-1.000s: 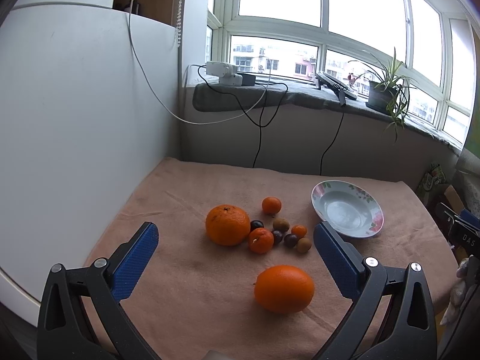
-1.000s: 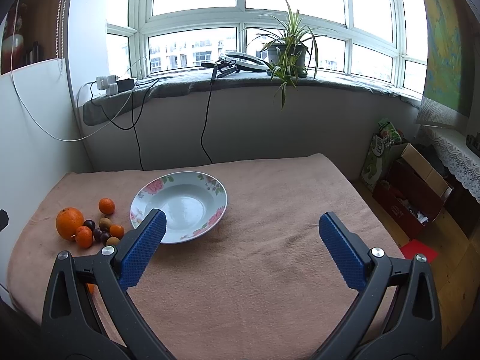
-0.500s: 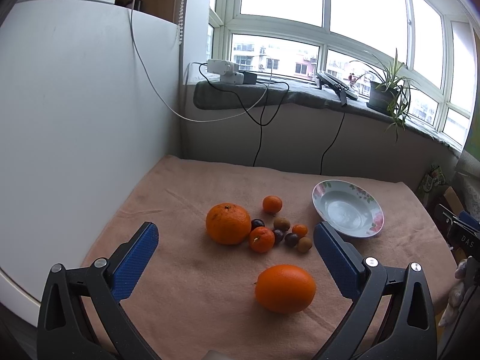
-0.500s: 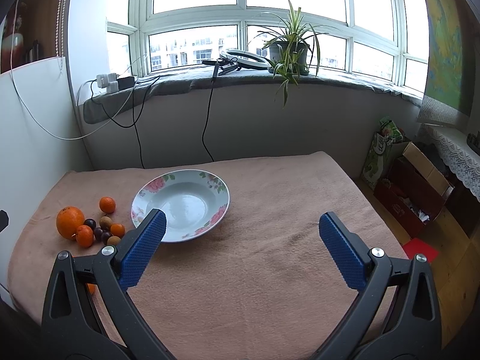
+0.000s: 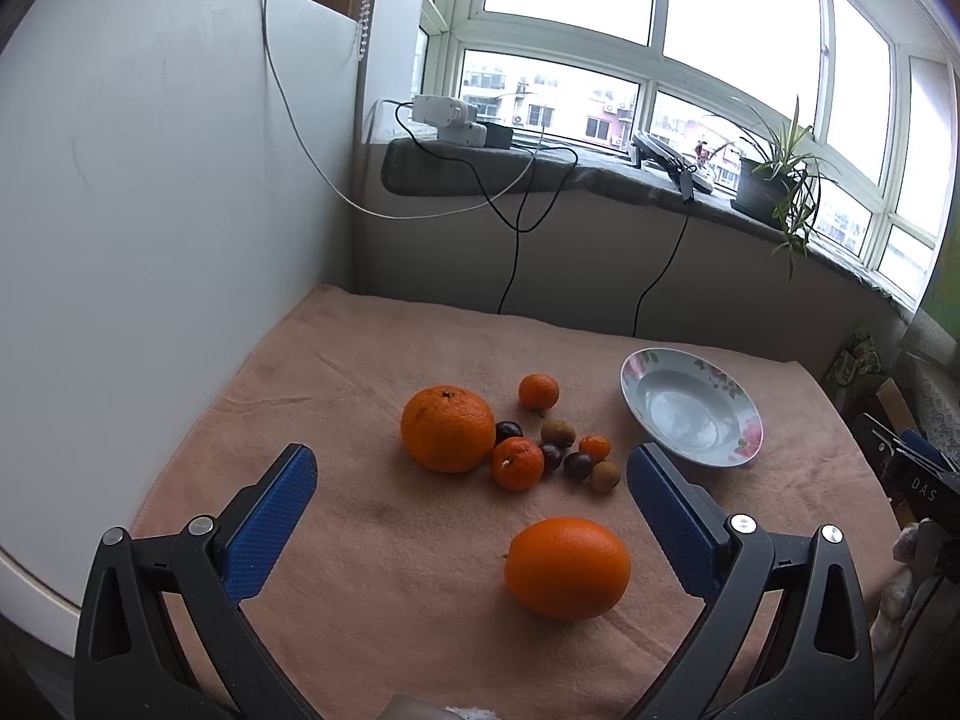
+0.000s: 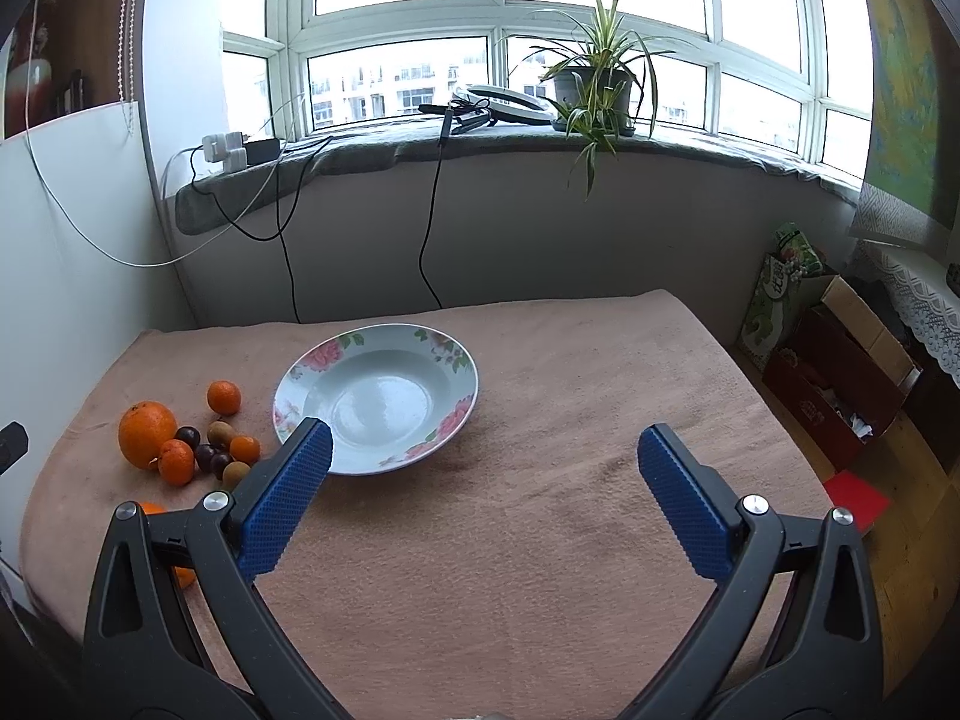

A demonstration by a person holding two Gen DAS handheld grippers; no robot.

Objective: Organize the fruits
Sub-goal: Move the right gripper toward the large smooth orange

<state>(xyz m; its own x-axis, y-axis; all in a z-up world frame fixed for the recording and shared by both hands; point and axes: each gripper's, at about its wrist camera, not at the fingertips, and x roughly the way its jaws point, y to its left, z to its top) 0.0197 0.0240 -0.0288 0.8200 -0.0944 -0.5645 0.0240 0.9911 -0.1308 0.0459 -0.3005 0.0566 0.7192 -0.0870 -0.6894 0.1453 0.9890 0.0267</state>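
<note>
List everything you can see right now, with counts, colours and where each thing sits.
large oranges: 2, orange, one in the cluster, one alone nearer the left gripper
small mandarins: 3, orange, in the cluster
small round fruits: 5, three dark purple, two olive-brown, in the cluster
plate: 1, pale blue, floral rim, empty, right of the fruit
cloth: 1, pinkish, covering the table
potted plant: 1, green, on the windowsill
ring light: 1, on the sill
left gripper: open, empty
right gripper: open, empty
</note>
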